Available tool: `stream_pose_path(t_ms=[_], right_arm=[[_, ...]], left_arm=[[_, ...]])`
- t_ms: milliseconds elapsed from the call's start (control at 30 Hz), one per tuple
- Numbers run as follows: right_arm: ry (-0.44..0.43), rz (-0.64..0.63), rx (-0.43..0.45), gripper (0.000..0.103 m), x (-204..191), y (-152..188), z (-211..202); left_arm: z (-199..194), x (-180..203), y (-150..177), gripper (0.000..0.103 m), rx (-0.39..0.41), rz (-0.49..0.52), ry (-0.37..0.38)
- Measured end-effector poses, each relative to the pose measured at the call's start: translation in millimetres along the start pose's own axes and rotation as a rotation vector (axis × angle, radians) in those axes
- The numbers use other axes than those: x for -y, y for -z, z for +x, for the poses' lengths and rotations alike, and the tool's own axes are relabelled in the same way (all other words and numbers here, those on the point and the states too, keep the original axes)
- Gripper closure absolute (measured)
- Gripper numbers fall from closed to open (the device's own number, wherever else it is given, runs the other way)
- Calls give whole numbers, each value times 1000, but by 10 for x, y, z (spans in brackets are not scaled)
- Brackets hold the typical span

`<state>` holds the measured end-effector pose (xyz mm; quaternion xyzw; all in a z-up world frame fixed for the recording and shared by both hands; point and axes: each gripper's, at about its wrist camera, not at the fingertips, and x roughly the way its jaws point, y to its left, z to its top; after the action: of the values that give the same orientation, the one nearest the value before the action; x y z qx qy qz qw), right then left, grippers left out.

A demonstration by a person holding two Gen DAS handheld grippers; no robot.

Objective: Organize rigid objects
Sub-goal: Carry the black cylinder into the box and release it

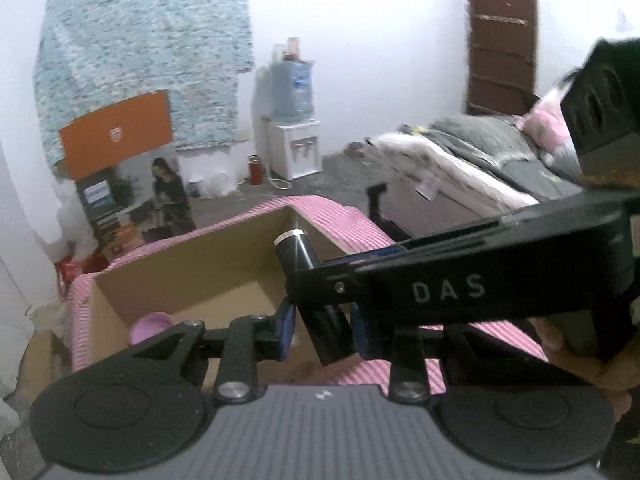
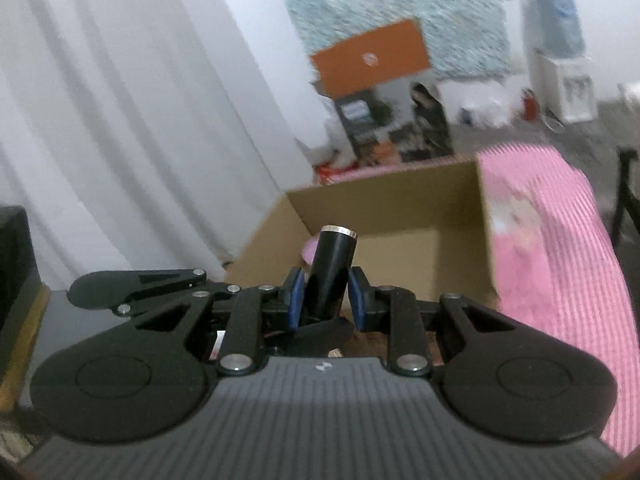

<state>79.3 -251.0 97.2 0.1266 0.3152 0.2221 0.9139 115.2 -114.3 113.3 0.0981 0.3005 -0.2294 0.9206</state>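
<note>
A black cylinder with a silver rim (image 2: 333, 264) stands tilted between the blue pads of my right gripper (image 2: 325, 296), which is shut on it above an open cardboard box (image 2: 400, 216). In the left wrist view the same cylinder (image 1: 300, 254) passes between my left gripper's pads (image 1: 322, 326); the left pad (image 1: 287, 322) stands apart from it, so the left gripper looks open. The right gripper's black body marked DAS (image 1: 480, 276) crosses over the left one. A pink round object (image 1: 152, 326) lies inside the box (image 1: 208, 256).
The box has pink striped outer flaps (image 1: 344, 216) (image 2: 560, 264). A bed with grey bedding (image 1: 480, 148) is at the right, a water dispenser (image 1: 294, 120) at the far wall, printed cartons (image 1: 136, 184) at the left. White curtains (image 2: 120, 120) hang to the left.
</note>
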Motion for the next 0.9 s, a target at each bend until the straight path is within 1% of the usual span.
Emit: stream_pose_path(t_ms=[133, 233, 333, 400, 533, 633, 767, 900], right_arm=[[-61, -20, -32, 80, -108, -374, 303], [-99, -4, -88, 80, -131, -613, 613], [-114, 34, -165, 80, -78, -807, 1011], [-124, 73, -227, 80, 13, -889, 1321], [-121, 159, -333, 80, 274, -941, 1904], [-109, 196, -401, 80, 432, -930, 2277], [-99, 239, -469, 81, 596, -877, 2601], [-88, 266, -524, 81, 684, -827, 2910]], left_arm=[[107, -354, -262, 72, -48, -52, -26], [322, -657, -376, 72, -105, -93, -32], [666, -941, -455, 72, -196, -140, -22], [877, -1109, -442, 72, -254, -169, -11], [1327, -1376, -378, 72, -364, -223, 1], [1643, -1489, -337, 72, -429, -245, -11], [1962, -1590, -267, 72, -494, -263, -34], [2169, -1672, -205, 72, -549, -282, -52]])
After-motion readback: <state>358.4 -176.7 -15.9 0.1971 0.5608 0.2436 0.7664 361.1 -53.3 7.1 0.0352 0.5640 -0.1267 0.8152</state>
